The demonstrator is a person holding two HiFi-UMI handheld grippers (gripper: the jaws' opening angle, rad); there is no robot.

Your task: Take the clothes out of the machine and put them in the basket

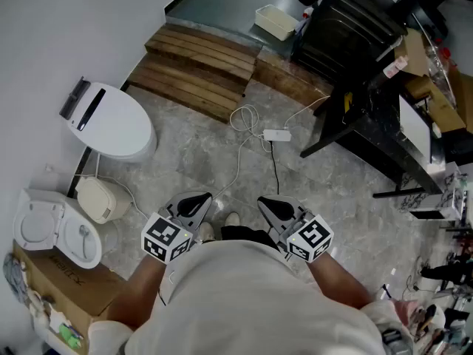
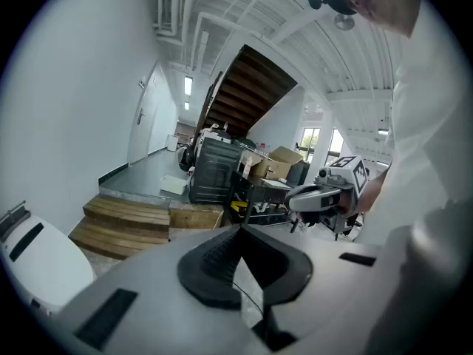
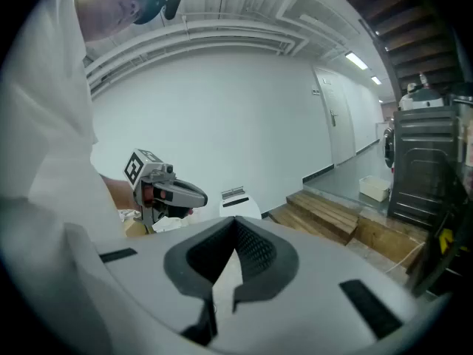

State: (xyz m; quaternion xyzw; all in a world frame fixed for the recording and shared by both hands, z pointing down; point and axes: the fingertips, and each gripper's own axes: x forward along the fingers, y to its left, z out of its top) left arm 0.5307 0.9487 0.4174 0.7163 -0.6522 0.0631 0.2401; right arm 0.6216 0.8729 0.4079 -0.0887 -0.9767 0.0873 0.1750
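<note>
left tongs (image 1: 194, 204): sitting shut, tips together, nothing in them; I'm holding them low in front of me, tilting down a bit
right tongs (image 1: 275, 207): same deal, closed and empty, hanging alongside the left pair
clothes: not showing anywhere, so I'm guessing they're sitting inside the machine
machine: I'm betting on the dark boxy unit (image 1: 344, 24) just past the right end of the wooden steps (image 1: 196, 69), but no door is showing, so I can't say for sure
basket: probably the white tub (image 1: 276, 22) lying beyond the wooden steps, right beside that dark unit
step in hand: I'm reckoning nothing's started; I'm only standing on the near side of the steps, well apart from them
doing it well: I'm planning on walking over first and minding the white cable (image 1: 247, 120) looping on the floor (image 1: 185, 161) just in front of the steps. I'm opening the tongs only once I'm facing the door, then going for a thick fold of cloth, not an edge, so it isn't slipping out
</note>
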